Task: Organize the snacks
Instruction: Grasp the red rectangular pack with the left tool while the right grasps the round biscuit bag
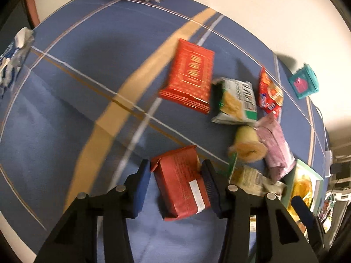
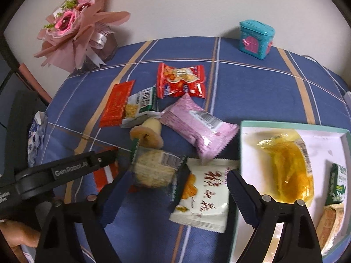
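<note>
Slippage threatens the dark red packet (image 1: 182, 182), pinched crookedly in the left gripper (image 1: 178, 184) at six o'clock above the table (image 1: 65, 109). Right gripper (image 2: 175, 188) gapes wide around the white packet (image 2: 204, 195), gripping nothing, teal tray (image 2: 285, 125) at three o'clock.

The table (image 2: 252, 83) has a blue cloth with tan and white stripes. On it lie several snacks: a red flat packet (image 2: 116, 104), a green-white packet (image 2: 142, 104), a red-white bag (image 2: 181, 81), a pink packet (image 2: 200, 127), a small cup (image 2: 145, 133) on its side, a clear-wrapped cake (image 2: 153, 168) and a white packet (image 2: 204, 197). A tray (image 2: 291, 126) with a teal rim stands at the right. At the far edge stand a teal box (image 2: 256, 37) and a bouquet (image 2: 76, 26). A blue-white wrapper (image 2: 35, 135) lies at the left edge.
</note>
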